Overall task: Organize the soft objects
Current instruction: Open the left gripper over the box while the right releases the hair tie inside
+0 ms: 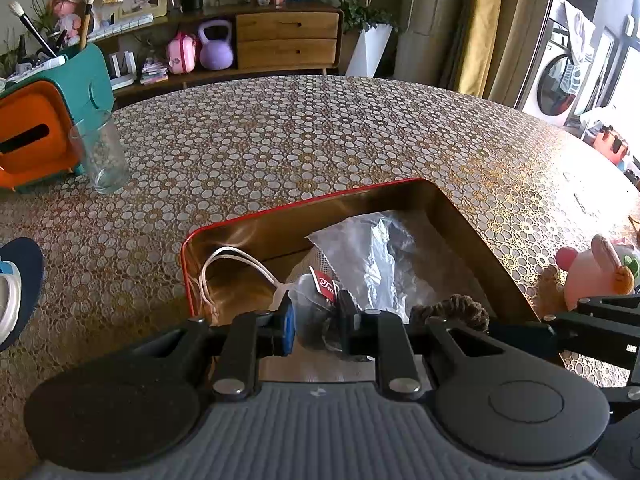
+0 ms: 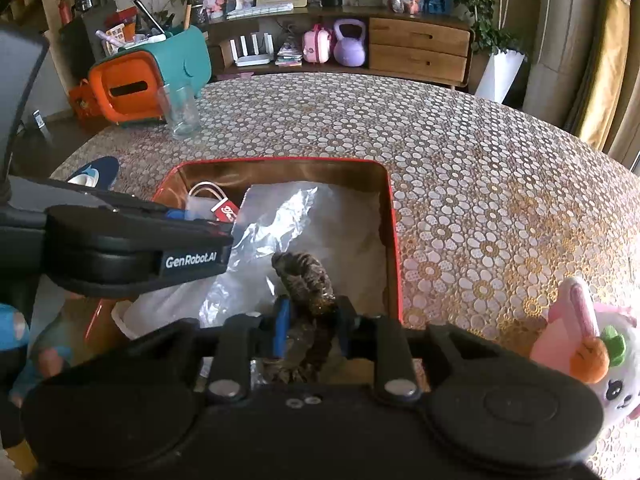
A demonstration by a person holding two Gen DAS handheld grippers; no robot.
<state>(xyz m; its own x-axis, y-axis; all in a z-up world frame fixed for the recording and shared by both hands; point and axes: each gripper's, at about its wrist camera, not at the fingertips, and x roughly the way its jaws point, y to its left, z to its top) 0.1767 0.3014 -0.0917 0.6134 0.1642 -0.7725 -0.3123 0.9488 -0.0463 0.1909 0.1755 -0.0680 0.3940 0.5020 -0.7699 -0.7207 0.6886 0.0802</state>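
A red-rimmed metal tin (image 1: 304, 200) (image 2: 280, 160) stands open on the flower-patterned table. Inside lies a crumpled clear plastic bag (image 1: 384, 248) (image 2: 280, 216). My left gripper (image 1: 316, 320) is shut on a small mesh pouch (image 1: 312, 300) with a red tag and a white drawstring, held low over the tin's left side. My right gripper (image 2: 314, 320) stands slightly open in the tin's near right part. A brown knitted scrunchie (image 2: 308, 276) (image 1: 460, 308) lies on the plastic bag between its fingers, and the pads do not seem to press it.
A pink plush toy (image 1: 596, 272) (image 2: 580, 328) sits on the table right of the tin. A drinking glass (image 1: 100, 156) (image 2: 182, 110) and an orange-and-teal organizer (image 1: 40, 136) stand at the far left. A dark blue soft item (image 1: 16, 288) lies at the left edge.
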